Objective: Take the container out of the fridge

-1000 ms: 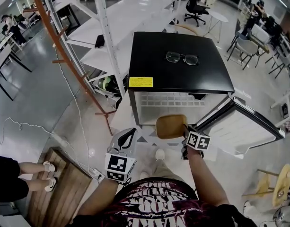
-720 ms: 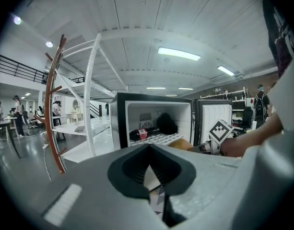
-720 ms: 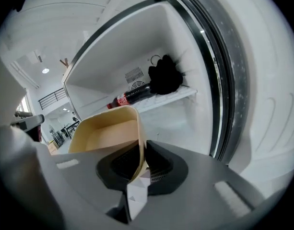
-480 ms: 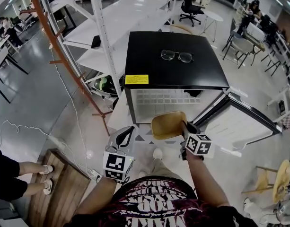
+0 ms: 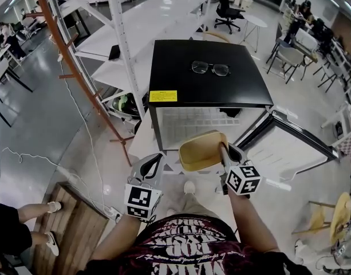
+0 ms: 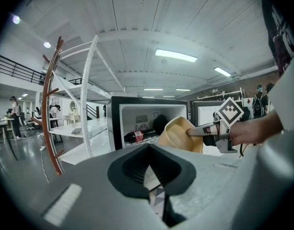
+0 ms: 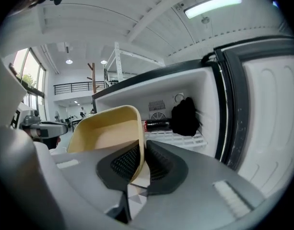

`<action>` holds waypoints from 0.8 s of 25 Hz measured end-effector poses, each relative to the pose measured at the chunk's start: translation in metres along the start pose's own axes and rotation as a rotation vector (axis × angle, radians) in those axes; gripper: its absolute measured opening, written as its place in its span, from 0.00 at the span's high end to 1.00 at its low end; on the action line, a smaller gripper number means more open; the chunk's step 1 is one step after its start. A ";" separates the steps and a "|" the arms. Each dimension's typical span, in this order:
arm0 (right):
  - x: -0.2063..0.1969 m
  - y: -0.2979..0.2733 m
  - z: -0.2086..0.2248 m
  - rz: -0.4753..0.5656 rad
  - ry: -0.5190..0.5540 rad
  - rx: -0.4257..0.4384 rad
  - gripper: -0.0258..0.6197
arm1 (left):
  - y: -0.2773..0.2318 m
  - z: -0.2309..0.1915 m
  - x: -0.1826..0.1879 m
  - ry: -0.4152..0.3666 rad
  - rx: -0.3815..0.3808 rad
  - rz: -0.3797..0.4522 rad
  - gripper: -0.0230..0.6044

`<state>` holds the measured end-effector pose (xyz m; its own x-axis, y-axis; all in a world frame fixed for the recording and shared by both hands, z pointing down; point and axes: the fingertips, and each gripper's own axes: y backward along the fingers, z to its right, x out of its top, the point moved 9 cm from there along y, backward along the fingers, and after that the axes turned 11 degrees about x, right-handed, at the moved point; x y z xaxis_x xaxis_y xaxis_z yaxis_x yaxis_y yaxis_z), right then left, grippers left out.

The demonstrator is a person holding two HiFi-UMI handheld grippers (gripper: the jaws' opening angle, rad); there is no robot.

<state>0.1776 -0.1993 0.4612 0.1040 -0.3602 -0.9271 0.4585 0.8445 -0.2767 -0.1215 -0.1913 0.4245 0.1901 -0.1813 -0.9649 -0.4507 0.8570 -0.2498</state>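
A tan plastic container (image 5: 199, 150) hangs in front of the open black fridge (image 5: 221, 87), outside its cavity and tilted. My right gripper (image 5: 223, 149) is shut on the container's right wall; in the right gripper view that wall (image 7: 106, 131) runs between the dark pads (image 7: 158, 166). My left gripper (image 5: 153, 166) hangs to the container's left, a little lower, shut on nothing. From the left gripper view (image 6: 149, 172) I see the container (image 6: 181, 134) and the right gripper (image 6: 204, 130) before the fridge opening (image 6: 137, 116).
The fridge door (image 5: 290, 149) stands open to the right. Inside lie a cola bottle (image 7: 158, 124) and a black object (image 7: 185, 116) on a wire shelf. Glasses (image 5: 206, 68) lie on the fridge top. White shelving (image 5: 121, 50) stands at left, a wooden pallet (image 5: 72, 225) lower left.
The right gripper has drawn the container back from the fridge mouth, slightly left and more tilted. The left gripper has hardly moved.
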 end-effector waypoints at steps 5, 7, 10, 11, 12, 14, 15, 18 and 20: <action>0.017 0.008 -0.010 0.048 0.031 0.010 0.88 | 0.001 0.000 0.000 0.002 0.002 0.000 0.96; 0.023 0.011 -0.010 0.075 0.031 0.011 0.88 | 0.001 0.001 0.000 0.000 0.001 0.003 0.96; 0.033 0.015 -0.011 0.112 0.038 0.015 0.88 | 0.000 0.003 0.001 -0.002 -0.001 0.006 0.96; 0.036 0.015 -0.011 0.122 0.043 0.016 0.88 | 0.000 0.003 0.002 0.000 -0.004 0.007 0.96; 0.039 0.016 -0.012 0.130 0.051 0.017 0.88 | 0.000 0.004 0.002 0.004 -0.008 0.007 0.96; 0.044 0.018 -0.015 0.144 0.067 0.018 0.88 | 0.000 0.006 0.002 0.010 -0.016 0.002 0.96; 0.047 0.019 -0.016 0.152 0.073 0.019 0.88 | -0.001 0.006 0.002 0.010 -0.018 0.002 0.96; 0.056 0.021 -0.018 0.177 0.079 0.026 0.88 | -0.002 0.008 0.002 0.009 -0.022 0.001 0.96; 0.060 0.023 -0.018 0.193 0.078 0.028 0.88 | -0.004 0.009 0.003 0.006 -0.026 0.000 0.96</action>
<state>0.1787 -0.1949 0.3945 0.1244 -0.1602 -0.9792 0.4609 0.8833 -0.0860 -0.1111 -0.1906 0.4235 0.1845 -0.1841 -0.9654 -0.4729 0.8445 -0.2514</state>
